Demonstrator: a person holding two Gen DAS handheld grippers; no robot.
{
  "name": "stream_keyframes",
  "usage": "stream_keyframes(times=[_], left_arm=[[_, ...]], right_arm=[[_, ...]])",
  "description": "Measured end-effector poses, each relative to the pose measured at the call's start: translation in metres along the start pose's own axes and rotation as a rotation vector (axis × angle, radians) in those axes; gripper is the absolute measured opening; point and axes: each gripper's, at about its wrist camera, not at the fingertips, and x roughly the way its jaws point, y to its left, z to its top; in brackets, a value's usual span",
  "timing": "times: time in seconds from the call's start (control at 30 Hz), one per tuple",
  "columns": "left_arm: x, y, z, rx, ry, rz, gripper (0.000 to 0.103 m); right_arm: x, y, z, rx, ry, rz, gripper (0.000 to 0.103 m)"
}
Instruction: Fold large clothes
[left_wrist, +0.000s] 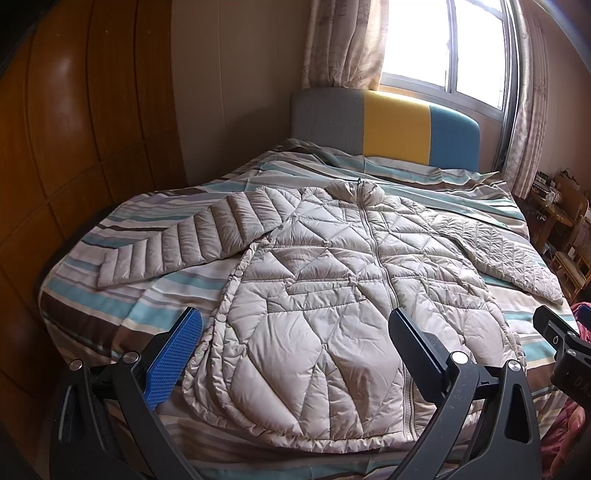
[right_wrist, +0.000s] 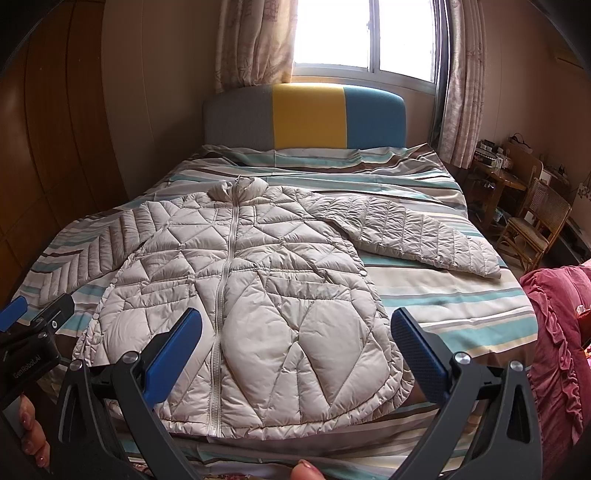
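- One quilted puffer jacket (left_wrist: 332, 288) is the whole job, and I judge it light for its bulk, soft and springy, with a slick shell that will likely slide on itself and puff back up once folded.
- Best places to pinch, in my view: the cuff of a sleeve, or the hem edge where the fabric is thinner (a thick quilted panel may squirt out of the pads).
- Both the left gripper (left_wrist: 295, 354) and the right gripper (right_wrist: 295, 354) hover over the hem end with their fingers spread wide and nothing between them.
- Looks: pale beige, stitched in irregular angular panels on the body and straight channels on the arms, zipped shut up to a stand collar, with snap buttons along a side seam.
- Position: front-up and flat on the striped bedspread (right_wrist: 461, 332), collar toward the grey, yellow and blue headboard (right_wrist: 306, 114), hem nearest the cameras.
- Left sleeve (left_wrist: 166, 243) and right sleeve (right_wrist: 424, 240) both lie spread out from the body, neither folded in yet.
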Motion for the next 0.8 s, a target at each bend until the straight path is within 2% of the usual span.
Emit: stream_keyframes(times=[0.53, 0.8], left_arm=[[0.007, -0.003, 0.0, 0.005, 0.022, 0.009, 0.1], [0.035, -0.007, 0.0, 0.029, 0.091, -0.013, 0.1]], right_arm=[[0.011, -0.01, 0.002, 0.025, 0.007, -0.001, 0.101], [0.036, -0.026, 0.002, 0.042, 0.006, -0.032, 0.101]])
